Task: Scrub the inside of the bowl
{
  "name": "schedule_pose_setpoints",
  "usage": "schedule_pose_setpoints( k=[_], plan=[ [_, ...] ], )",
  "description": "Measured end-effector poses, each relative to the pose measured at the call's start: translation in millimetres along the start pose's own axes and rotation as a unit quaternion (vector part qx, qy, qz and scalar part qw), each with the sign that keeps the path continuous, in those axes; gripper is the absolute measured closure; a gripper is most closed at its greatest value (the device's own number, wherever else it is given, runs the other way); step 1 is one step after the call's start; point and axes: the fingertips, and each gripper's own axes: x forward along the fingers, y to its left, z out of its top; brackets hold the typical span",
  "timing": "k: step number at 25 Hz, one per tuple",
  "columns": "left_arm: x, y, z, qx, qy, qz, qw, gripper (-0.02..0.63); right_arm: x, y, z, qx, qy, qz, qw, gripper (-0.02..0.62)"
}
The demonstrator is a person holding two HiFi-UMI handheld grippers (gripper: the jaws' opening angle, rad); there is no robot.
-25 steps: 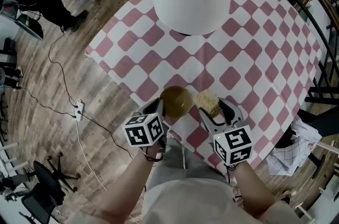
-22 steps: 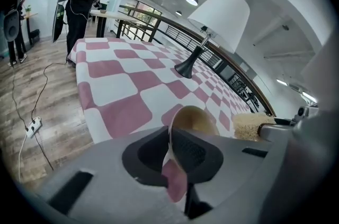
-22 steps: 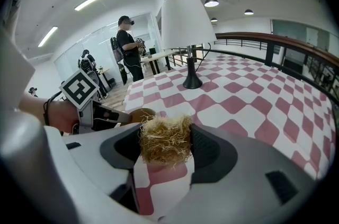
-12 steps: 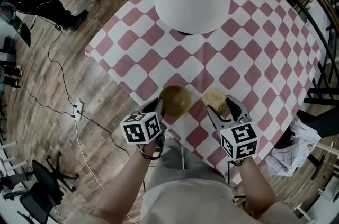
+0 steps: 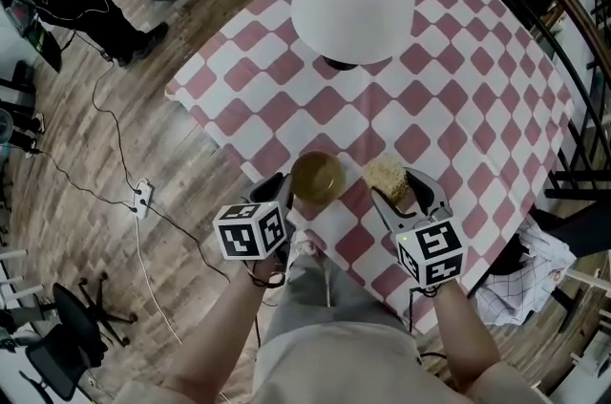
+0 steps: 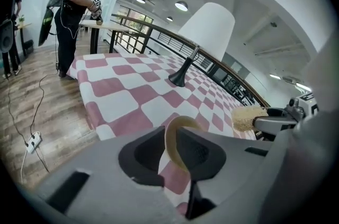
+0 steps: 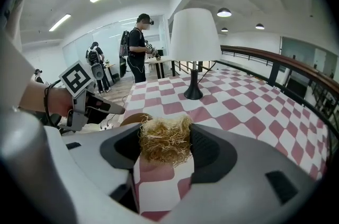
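While overhead shows bowl [image 5: 317, 178], closeup scrubber [image 7: 164, 144] clamped

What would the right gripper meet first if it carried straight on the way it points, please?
Most likely the checked tablecloth just beyond the scrubber held in the right gripper, which slants downward; the lamp stands further along, though depth is unclear.

The head view looked steeply down on the left claw [image 5: 284, 192] and right claw [image 5: 398, 189]. Each claw's view looked along its jaws toward the lamp [image 6: 206, 32].
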Motion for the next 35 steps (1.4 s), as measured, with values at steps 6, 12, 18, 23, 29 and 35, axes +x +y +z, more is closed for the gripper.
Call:
schedule_pose_setpoints(
  k=[6, 12, 18, 23, 29, 35],
  plan=[
    [-42, -15, 38, 0.060, -0.074, 0.001, 0.9955, 0.551, -18, 8, 27, -0.021, -0.036, -0.005, 0.999, 0.345],
    [-94, -47, 79, 0.156, -0.133, -0.010, 0.9788, 0.571, -41, 19, 69, -0.053, -0.082, -0.013, 0.995, 0.345],
    [-145, -88, 106, 0.235, -0.171, -0.023, 0.9565, 0.583, -77, 39, 115, -0.072, -0.129, -0.018, 0.989, 0.345],
    [-188, -112, 131, 0.262, -0.222, -0.029, 0.9388, 0.584, -111, 59, 155, -0.068, -0.187, -0.008, 0.980, 0.345],
    [-226, -124, 153, 0.290, -0.268, -0.026, 0.9182, 0.591, -146, 76, 193, -0.100, -0.246, -0.023, 0.964, 0.345],
    [-265, -141, 165, 0.326, -0.330, -0.015, 0.8861, 0.591, -170, 91, 210, -0.119, -0.279, -0.030, 0.952, 0.345]
  ],
)
